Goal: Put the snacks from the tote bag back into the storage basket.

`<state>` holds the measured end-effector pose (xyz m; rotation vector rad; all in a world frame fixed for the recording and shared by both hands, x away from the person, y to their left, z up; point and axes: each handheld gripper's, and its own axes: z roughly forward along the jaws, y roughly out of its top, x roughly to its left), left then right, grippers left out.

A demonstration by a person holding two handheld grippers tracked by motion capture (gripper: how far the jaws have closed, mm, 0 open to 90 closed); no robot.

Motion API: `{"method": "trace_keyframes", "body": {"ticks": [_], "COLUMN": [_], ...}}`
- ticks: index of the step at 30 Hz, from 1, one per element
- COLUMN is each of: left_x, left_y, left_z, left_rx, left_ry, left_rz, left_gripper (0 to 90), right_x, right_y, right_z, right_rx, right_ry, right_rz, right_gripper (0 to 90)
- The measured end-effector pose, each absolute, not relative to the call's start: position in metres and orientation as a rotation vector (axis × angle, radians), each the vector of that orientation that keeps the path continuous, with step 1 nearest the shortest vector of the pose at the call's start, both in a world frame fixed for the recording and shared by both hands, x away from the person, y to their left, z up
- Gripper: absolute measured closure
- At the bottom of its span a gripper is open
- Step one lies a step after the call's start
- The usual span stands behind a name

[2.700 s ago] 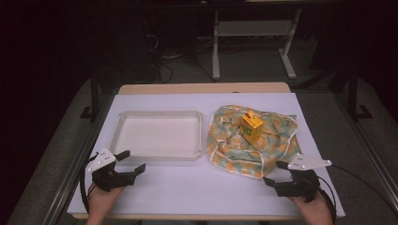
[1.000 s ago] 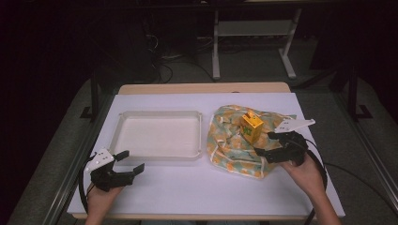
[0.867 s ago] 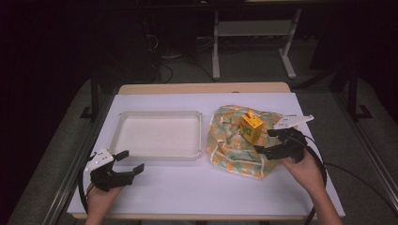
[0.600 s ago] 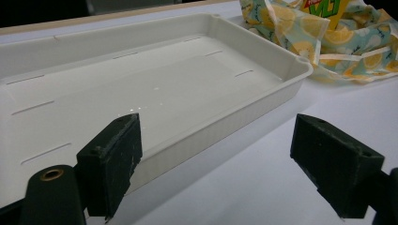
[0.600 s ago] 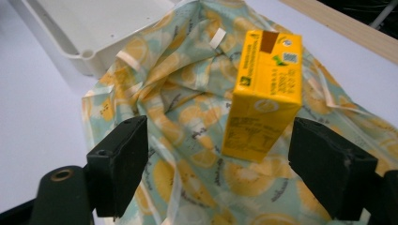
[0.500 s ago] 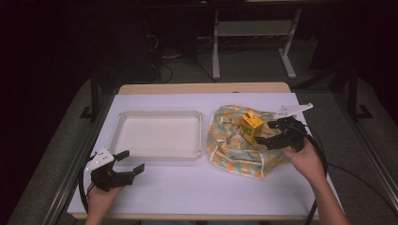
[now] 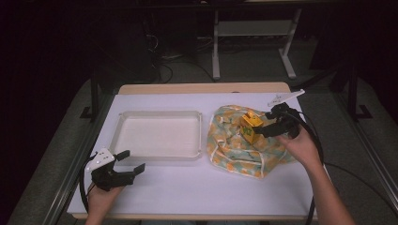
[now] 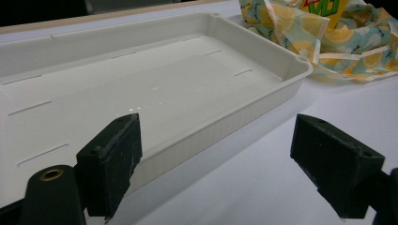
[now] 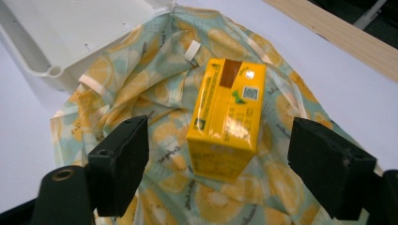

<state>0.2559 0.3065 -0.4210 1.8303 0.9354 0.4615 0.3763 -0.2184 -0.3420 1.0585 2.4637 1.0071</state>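
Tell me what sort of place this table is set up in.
Probably a lab or workshop rigged for recording, not a home. The white table stands on a bare floor, with cables and a metal stand in the dark behind it, and each hand works a cabled hand-held gripper.

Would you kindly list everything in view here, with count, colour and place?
Carton: one, yellow, upright on the cloth, between the right gripper's open jaws.
Cloth: one, lemon-print on pale green, crumpled at table right, its edge beside the tray.
Tray: one, white, table left of centre.
Table: one, white top with a wooden far edge.
Frame: one, white metal, on the floor behind the table.
Left gripper: one, black, open, near the table's near-left corner, pointed at the tray.
Right gripper: one, black, open, at the carton.
Hands: two, one holding each gripper.
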Motion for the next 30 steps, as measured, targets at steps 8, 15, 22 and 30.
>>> {"method": "trace_keyframes", "body": {"ticks": [8, 15, 22, 30], "left_x": [0.256, 0.256, 0.256, 0.256], "left_y": [0.307, 0.307, 0.307, 0.307], "left_z": [-0.421, -0.42, -0.42, -0.42], "left_rx": [1.828, 1.832, 1.823, 1.821], "left_ry": [0.931, 0.928, 0.929, 0.929], "left_rz": [0.459, 0.451, 0.448, 0.45], "left_gripper": [16.3, 16.3, 16.3, 16.3], "right_x": [0.389, 0.399, 0.405, 0.409], "right_y": [-0.203, -0.194, -0.189, -0.187], "right_z": [-0.35, -0.359, -0.368, -0.372], "right_rx": [1.077, 1.121, 1.16, 1.189], "right_ry": [2.481, 2.48, 2.47, 2.449], "right_rz": [0.904, 0.848, 0.816, 0.8], "right_gripper": [20.3, 21.9, 24.6, 31.1]}}
